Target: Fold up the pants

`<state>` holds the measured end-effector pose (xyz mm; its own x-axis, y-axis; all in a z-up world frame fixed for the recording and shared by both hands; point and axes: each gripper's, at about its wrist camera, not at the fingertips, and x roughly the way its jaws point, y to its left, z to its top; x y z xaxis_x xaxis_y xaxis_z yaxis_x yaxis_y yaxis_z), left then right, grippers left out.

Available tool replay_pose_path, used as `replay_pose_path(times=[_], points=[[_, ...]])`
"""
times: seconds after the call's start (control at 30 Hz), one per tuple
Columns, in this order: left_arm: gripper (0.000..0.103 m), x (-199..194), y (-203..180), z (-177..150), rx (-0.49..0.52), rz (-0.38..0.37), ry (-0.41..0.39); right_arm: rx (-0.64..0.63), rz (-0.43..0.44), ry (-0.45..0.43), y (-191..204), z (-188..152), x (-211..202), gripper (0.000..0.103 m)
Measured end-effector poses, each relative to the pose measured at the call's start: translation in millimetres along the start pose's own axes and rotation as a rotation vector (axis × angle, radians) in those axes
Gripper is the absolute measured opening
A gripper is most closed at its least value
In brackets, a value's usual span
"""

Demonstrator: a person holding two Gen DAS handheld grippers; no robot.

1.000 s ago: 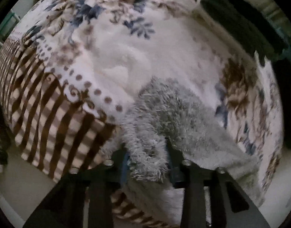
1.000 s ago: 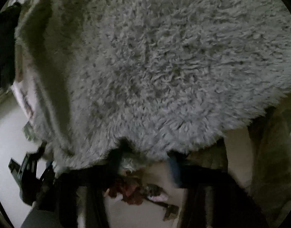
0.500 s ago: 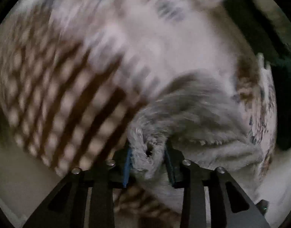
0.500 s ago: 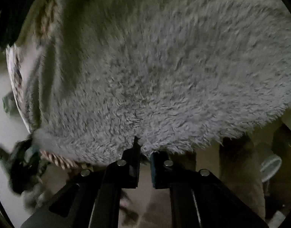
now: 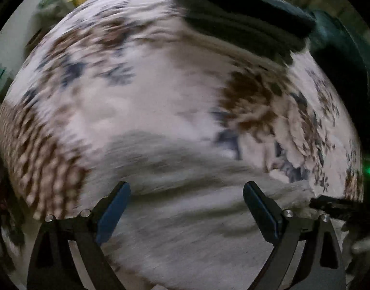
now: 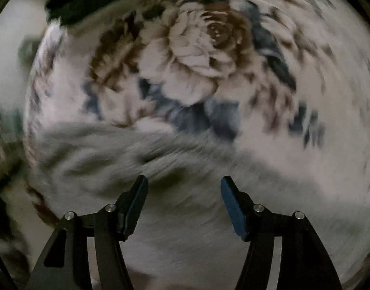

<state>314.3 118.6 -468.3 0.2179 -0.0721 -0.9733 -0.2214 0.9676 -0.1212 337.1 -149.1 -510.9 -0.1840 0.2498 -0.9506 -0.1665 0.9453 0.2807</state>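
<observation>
A: The left gripper (image 5: 187, 194) is hanging over the grey fleece pants (image 5: 185, 217), and its jaws have just been opening. They are standing wide apart now with nothing pinched.

B: Same on the right gripper (image 6: 184, 189): jaws have just been spreading, pads clear of the pants (image 6: 136, 159). The pants are lying bunched on the floral blanket (image 6: 197, 48).

A: A dark folded garment (image 5: 245, 24) is sitting at the blanket's (image 5: 136, 96) far edge. Everything is blurring.
</observation>
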Motion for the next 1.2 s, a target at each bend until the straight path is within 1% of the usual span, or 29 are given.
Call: replay_pose_path(times=[0.03,0.1,0.13,0.17,0.23,0.27,0.3,0.37,0.4,0.43,0.47,0.5,0.53,0.57,0.6,0.67,0.7,0.73,0.77,0.83,0.87,0.9,0.93,0.97,1.03,1.07,1.1,1.13,1.2], points=[[0.095,10.2,-14.2,2.8,0.017,0.007,0.019,-0.07,-0.018,0.035,-1.9,4.0,10.7,0.064],[0.095,37.2,-34.5,3.9,0.046,0.02,0.065,-0.172,-0.036,0.07,-3.6,6.7,24.7,0.022],[0.095,47.3,-40.7,2.8,0.054,0.031,0.083,-0.197,-0.017,0.102,-5.0,4.1,28.5,0.007],[0.095,62.6,-50.0,1.6,0.059,0.043,0.114,-0.212,-0.011,0.099,-6.0,0.2,26.0,0.007],[0.095,80.3,-53.8,1.7,0.038,0.056,0.156,-0.25,0.039,0.095,-11.3,-10.6,12.4,0.007],[0.095,83.8,-55.0,0.7,0.029,0.061,0.163,-0.235,0.058,0.094,-18.8,-14.4,5.9,0.007],[0.095,88.7,-53.4,0.9,0.007,0.077,0.171,-0.204,0.066,0.072,-31.1,-17.1,-3.4,0.007],[0.095,92.8,-49.2,1.8,-0.033,0.081,0.18,-0.082,0.023,0.019,-64.1,-14.0,-15.2,0.007],[0.095,93.7,-46.4,2.5,-0.057,0.086,0.185,-0.011,0.014,0.02,-79.7,-12.8,-16.8,0.007],[0.095,93.5,-44.0,3.5,-0.079,0.085,0.185,0.031,0.076,0.06,-91.0,-9.9,-13.4,0.007],[0.095,92.5,-42.8,3.9,-0.087,0.087,0.184,0.024,0.157,0.106,-90.6,-9.7,-9.0,0.008],[0.095,91.6,-41.7,4.7,-0.096,0.091,0.183,-0.009,0.331,0.206,-87.3,-5.4,-1.7,0.008],[0.095,90.5,-40.9,5.4,-0.1,0.092,0.181,-0.026,0.359,0.2,-84.7,-4.7,-5.9,0.01],[0.095,90.1,-41.2,5.8,-0.1,0.093,0.179,-0.044,0.35,0.169,-85.1,0.9,-9.8,0.019],[0.095,89.2,-42.0,7.0,-0.097,0.097,0.175,-0.062,0.345,0.143,-86.0,11.9,-17.0,0.025],[0.095,87.0,-42.9,9.2,-0.085,0.106,0.166,-0.025,0.376,0.108,-95.1,33.3,-22.6,0.059],[0.095,86.5,-43.8,10.4,-0.084,0.106,0.164,-0.006,0.391,0.094,-95.8,38.2,-22.6,0.064],[0.095,86.5,-44.7,12.0,-0.085,0.105,0.165,0.007,0.423,0.109,-97.3,48.3,-15.4,0.068],[0.095,87.1,-44.1,12.5,-0.086,0.105,0.168,0.014,0.436,0.146,-86.9,56.0,-2.2,0.068],[0.095,88.4,-42.7,12.6,-0.087,0.106,0.172,0.011,0.473,0.263,-76.5,66.8,29.7,0.068],[0.095,92.8,-44.9,16.6,-0.082,0.11,0.174,0.001,0.479,0.297,-75.6,64.5,37.5,0.058],[0.095,95.0,-44.4,16.7,-0.076,0.113,0.176,-0.008,0.45,0.326,-72.9,67.4,47.6,0.038],[0.095,98.0,-43.2,16.2,-0.069,0.116,0.18,0.001,0.428,0.334,-70.8,67.5,48.0,0.008],[0.095,99.0,-41.9,14.8,-0.063,0.121,0.184,0.04,0.415,0.301,-76.3,71.1,44.5,0.008],[0.095,109.6,-34.9,14.8,-0.054,0.124,0.19,0.171,0.414,0.194,-105.8,89.1,28.5,0.008],[0.095,111.0,-31.9,14.0,-0.055,0.12,0.191,0.197,0.418,0.17,-115.0,93.2,24.4,0.008],[0.095,112.4,-29.2,13.1,-0.055,0.123,0.19,0.193,0.434,0.176,-117.3,97.7,23.6,0.009],[0.095,113.9,-26.3,12.9,-0.056,0.125,0.195,0.161,0.444,0.219,-115.9,97.8,25.2,0.011],[0.095,115.0,-20.7,11.6,-0.069,0.112,0.201,0.113,0.392,0.245,-107.6,99.4,24.0,0.023]])
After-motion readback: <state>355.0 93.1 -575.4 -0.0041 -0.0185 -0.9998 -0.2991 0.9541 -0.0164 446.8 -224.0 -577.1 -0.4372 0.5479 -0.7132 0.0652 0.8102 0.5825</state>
